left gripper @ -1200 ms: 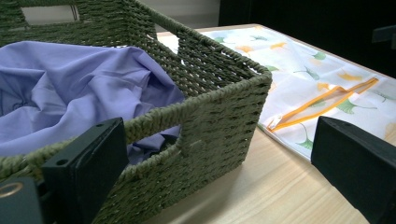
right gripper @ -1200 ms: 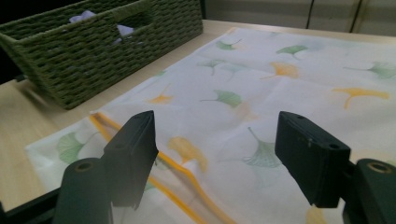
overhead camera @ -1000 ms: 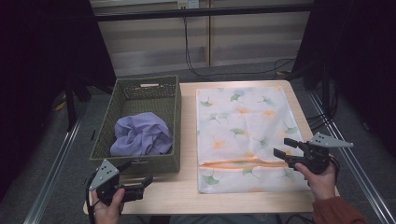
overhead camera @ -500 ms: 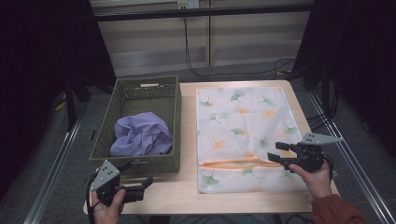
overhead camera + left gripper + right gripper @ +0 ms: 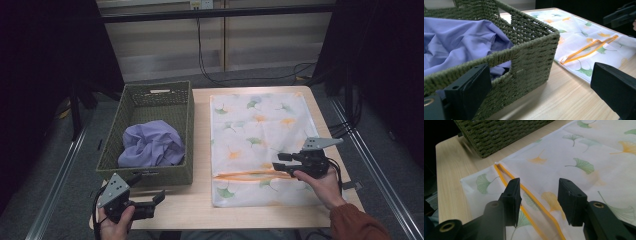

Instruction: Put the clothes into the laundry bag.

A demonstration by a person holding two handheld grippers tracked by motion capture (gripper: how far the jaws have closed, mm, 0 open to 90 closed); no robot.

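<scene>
table (image 5: 200,210): pale wood-grain top, smooth and matt, under both grippers
basket (image 5: 186,131): tightly woven olive-green cord or fibre, rough and ribbed, matt, just ahead of the left gripper (image 5: 156,201)
cloth (image 5: 150,145): soft lilac fabric, crumpled, faint sheen, inside the basket
bag (image 5: 260,125): thin white fabric, slightly see-through, smooth, printed with green and orange ginkgo leaves, lying flat beneath the right gripper (image 5: 276,161)
zipper (image 5: 534,196): orange tape, smooth, slightly glossy, running between and below the right gripper's jaws
gripper jaws: black plastic, matt, flat blocky pads
gripper top plates: grey three-cornered plates, matt, whether metal or plastic cannot be told
</scene>
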